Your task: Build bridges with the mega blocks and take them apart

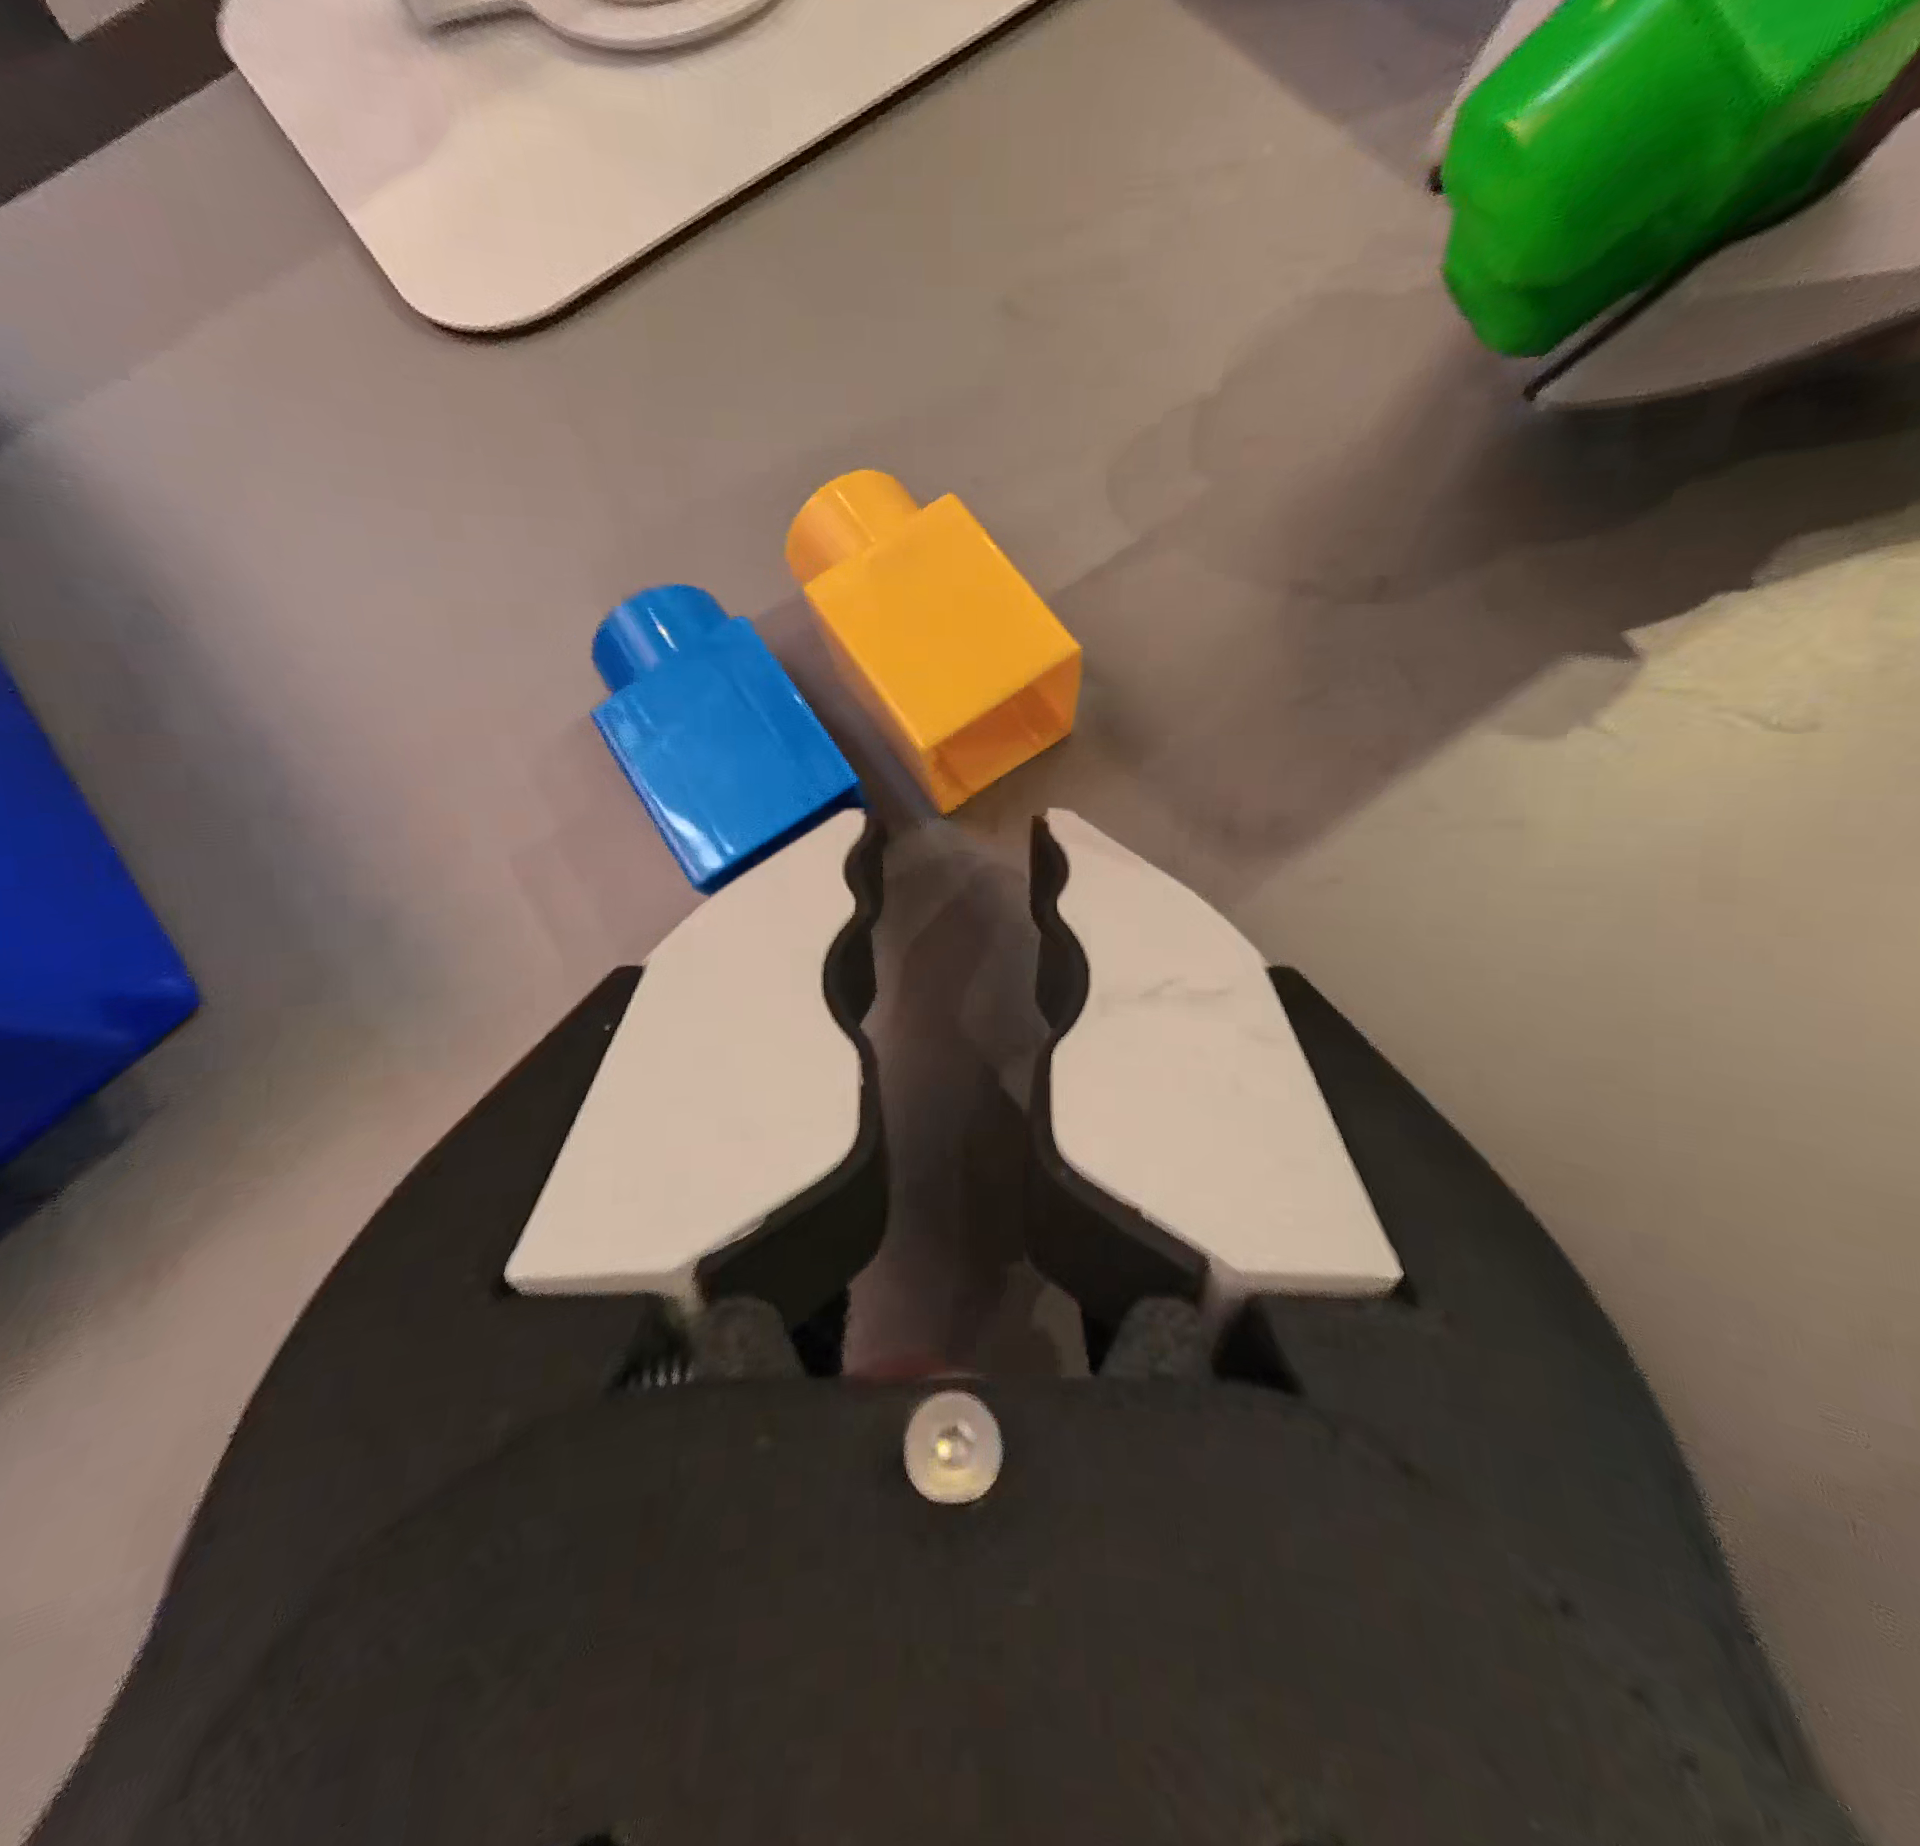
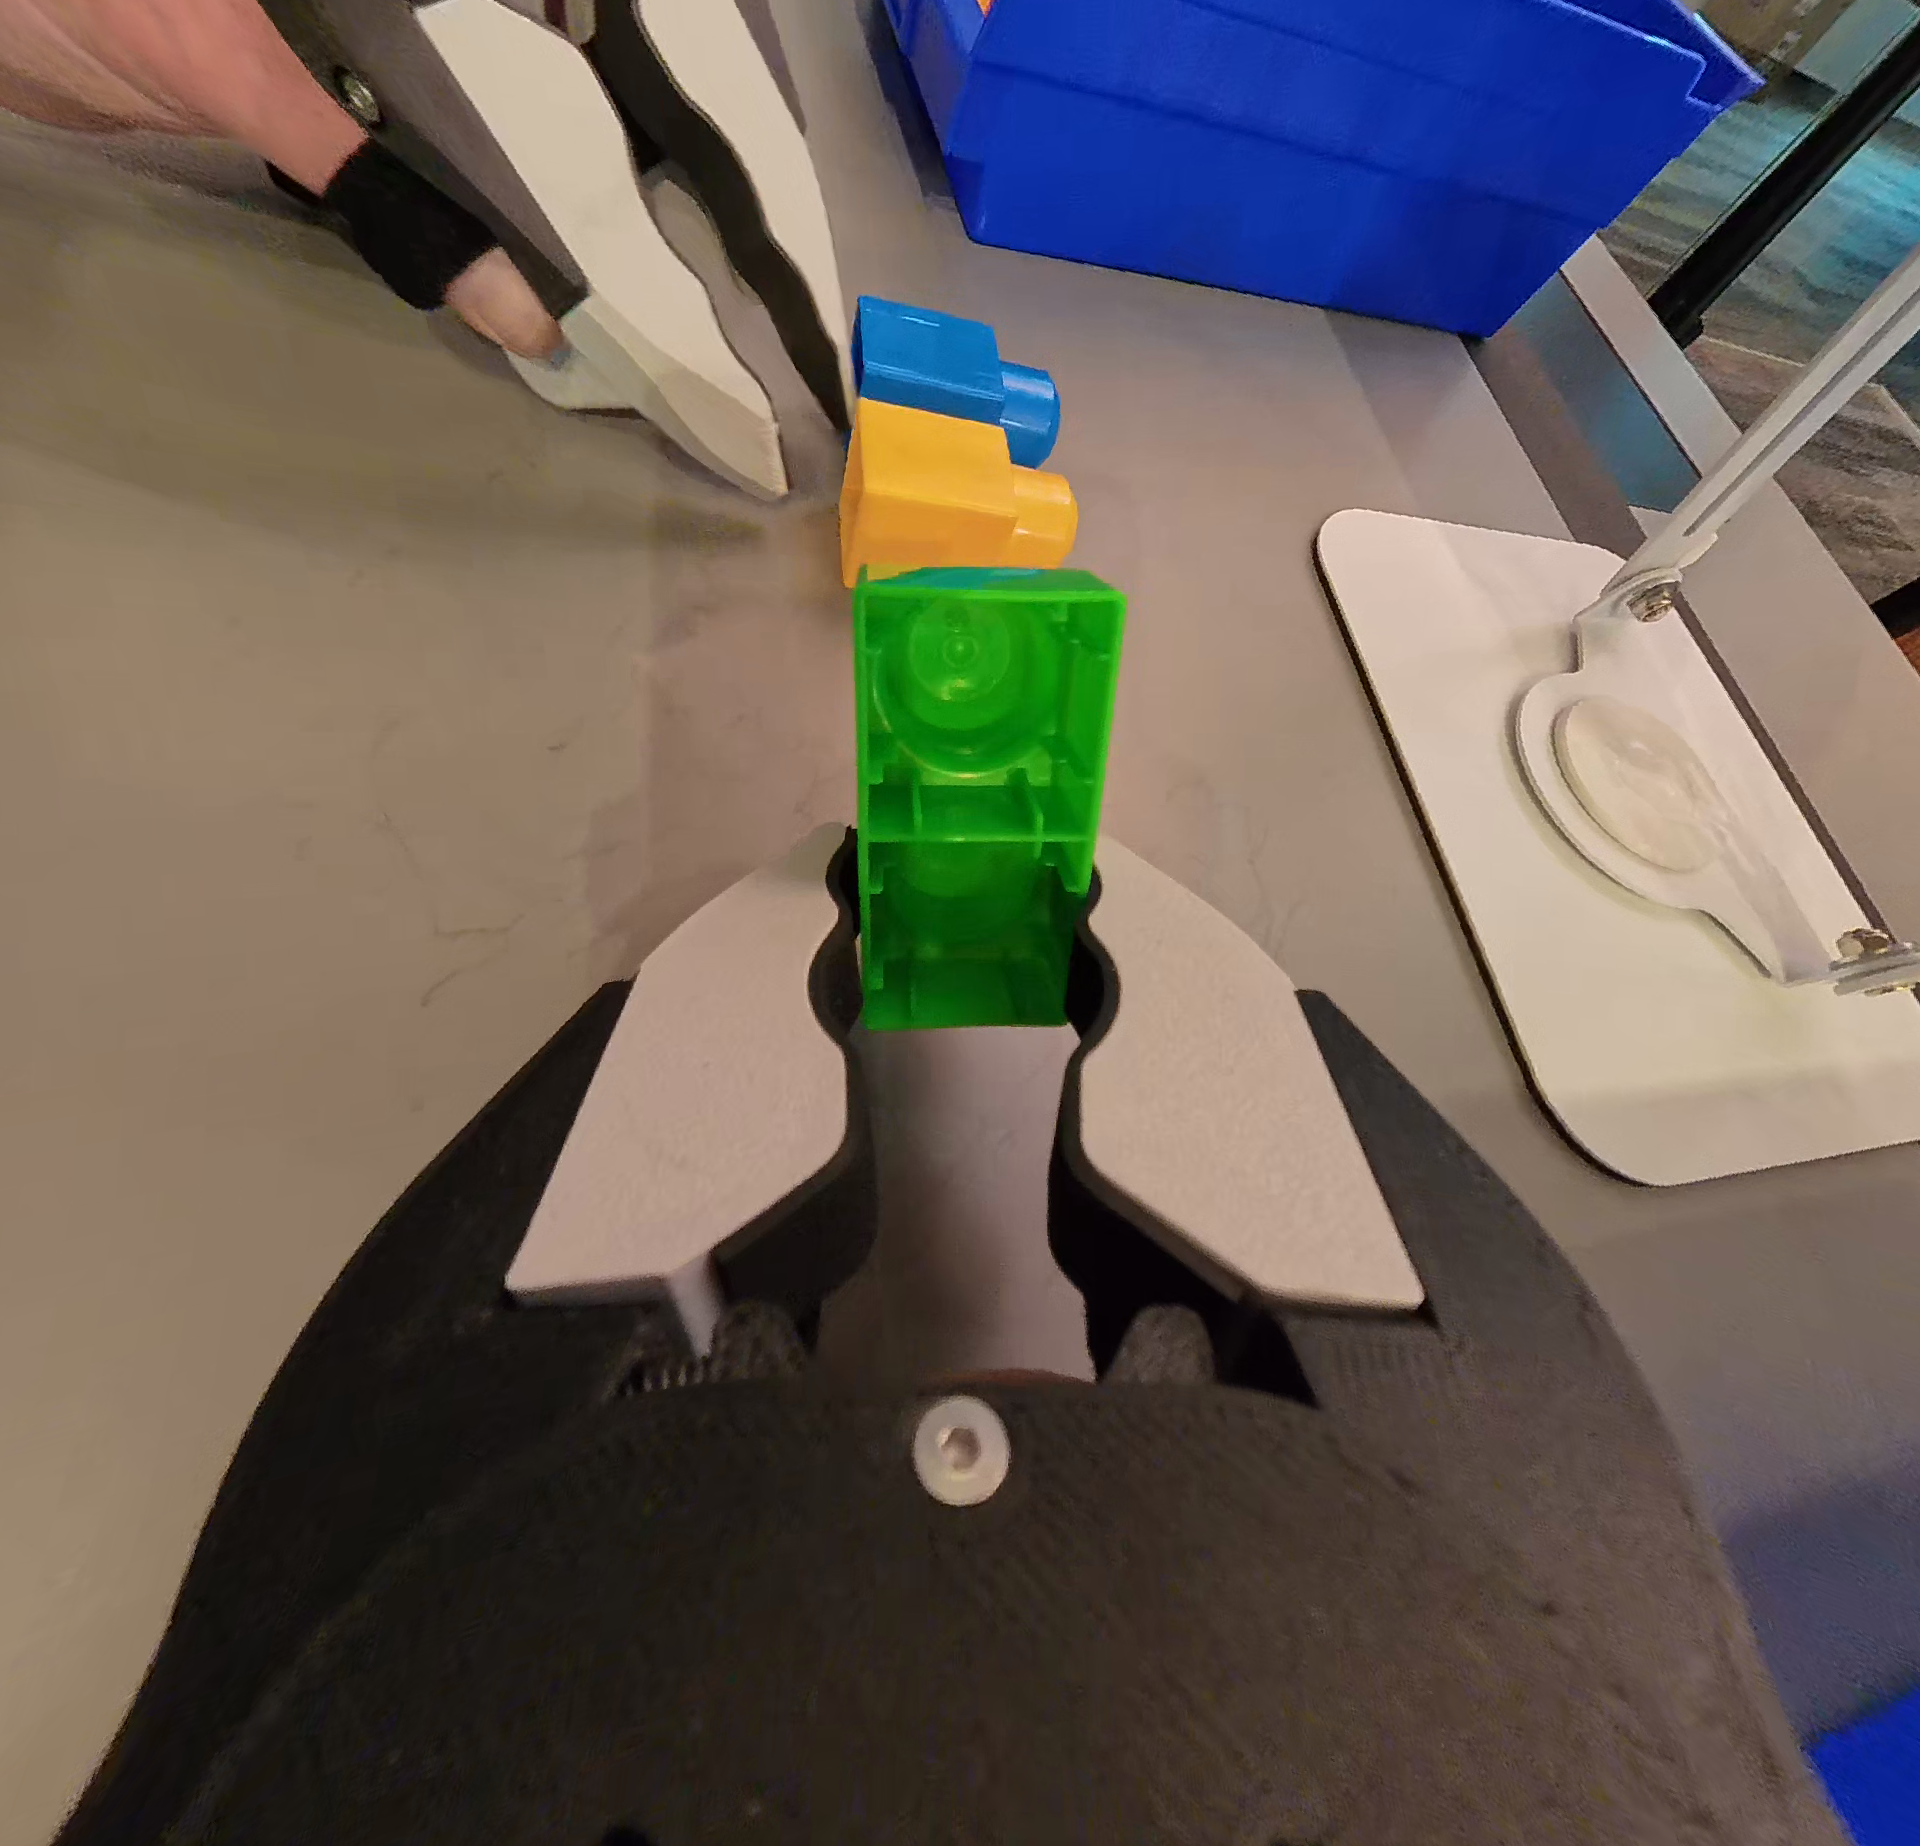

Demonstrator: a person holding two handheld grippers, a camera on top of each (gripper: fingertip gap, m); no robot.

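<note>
Two wrist cameras, each looking forward and down along its own claw, close over the grey surface [image 1: 1351,653].

Left view steep and near, facing the blue block [image 1: 717,736] and orange block [image 1: 935,643]; right view lower, facing the same pair from the opposite side, blue bin [image 2: 1299,134] beyond. Shared: both blocks, green block [image 1: 1621,134], white stand base [image 1: 582,165].

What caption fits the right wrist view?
Right claw grips a long green plastic block, hollow underside to camera, near small yellow and blue blocks.
</note>
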